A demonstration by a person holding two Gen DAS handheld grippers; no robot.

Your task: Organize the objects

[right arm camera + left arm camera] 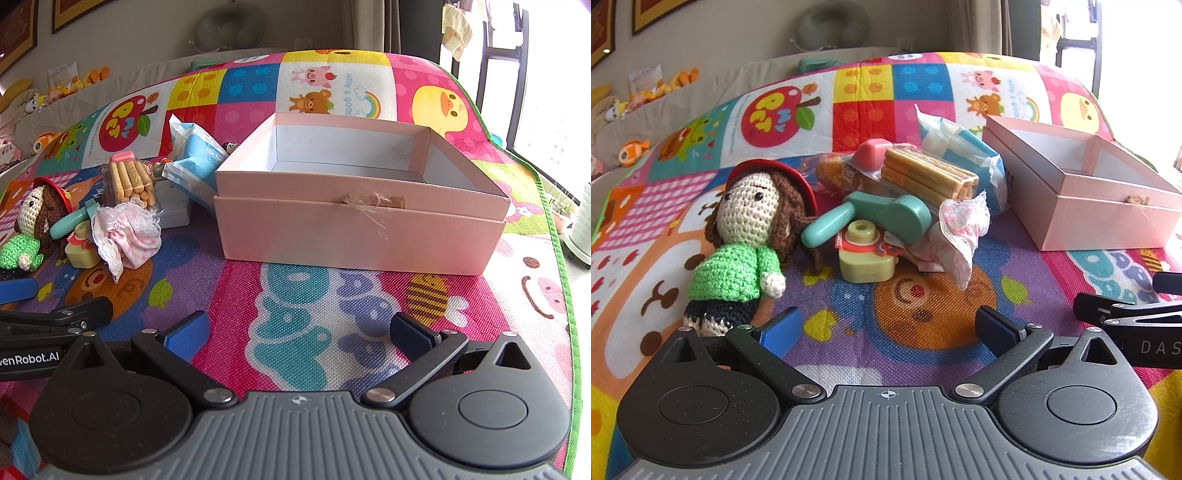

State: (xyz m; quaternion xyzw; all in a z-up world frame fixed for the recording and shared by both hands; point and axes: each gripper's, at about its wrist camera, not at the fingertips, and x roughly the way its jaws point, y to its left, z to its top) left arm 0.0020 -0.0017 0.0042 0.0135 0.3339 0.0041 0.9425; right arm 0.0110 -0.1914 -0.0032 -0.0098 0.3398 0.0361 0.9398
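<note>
Left wrist view: the left gripper point(888, 325) gapes wide and empty above the play mat point(886, 350); beyond it lie the crochet doll point(746, 240) and teal toy point(886, 218). Right gripper point(299, 332), equally spread and empty, faces the open pink box point(362, 229) ahead.

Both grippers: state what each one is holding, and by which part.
Nothing is held. The left gripper stands open over the play mat, short of the crochet doll. The right gripper stands open before the empty pink box.
</note>
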